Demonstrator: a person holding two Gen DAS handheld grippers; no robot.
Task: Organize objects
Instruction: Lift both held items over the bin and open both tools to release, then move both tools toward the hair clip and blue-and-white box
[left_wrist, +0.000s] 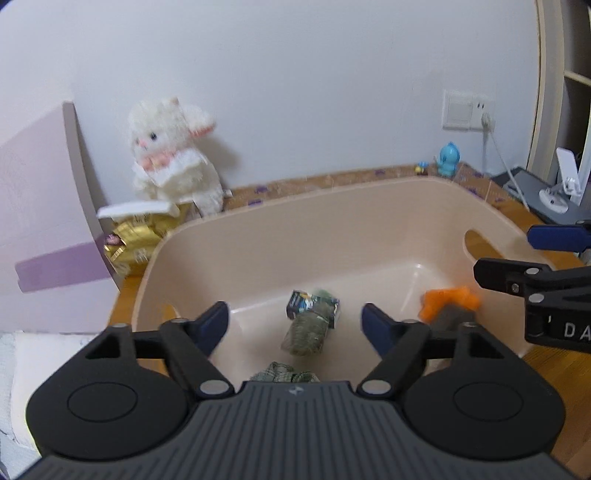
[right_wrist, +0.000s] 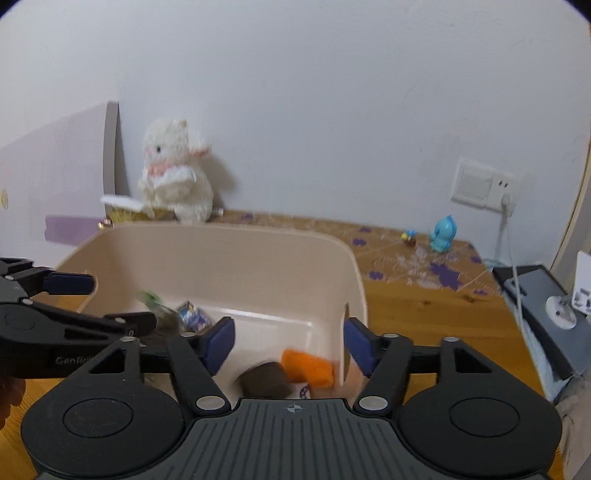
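Both grippers hang over the beige plastic bin (left_wrist: 332, 229) on the wooden desk (right_wrist: 424, 314); left gripper (left_wrist: 295, 325) jaws spread wide, nothing between them; right gripper (right_wrist: 289, 343) same, wide open and empty, one blue pad just beside the bin's right wall near the handle cutout.

Bin contents: green rolled bundle (left_wrist: 306, 332) mid-floor with a small printed box (left_wrist: 299, 302) touching its far end; second green fabric piece (left_wrist: 284, 373) at the near edge, partly hidden by the left gripper body; orange item (right_wrist: 308, 367) and a dark brown block (right_wrist: 266, 380) touching each other at the right end; a white scrap with blue print sits under them, too small to identify.

Outside the bin: white plush rabbit (left_wrist: 173, 155) against the wall at back left, sitting on a gold package (left_wrist: 136, 236); blue toy figure (right_wrist: 441, 238) well apart at back right, tiny figurine (right_wrist: 409, 238) just beside it; wall socket (right_wrist: 484, 184) with a white cable plugged in.
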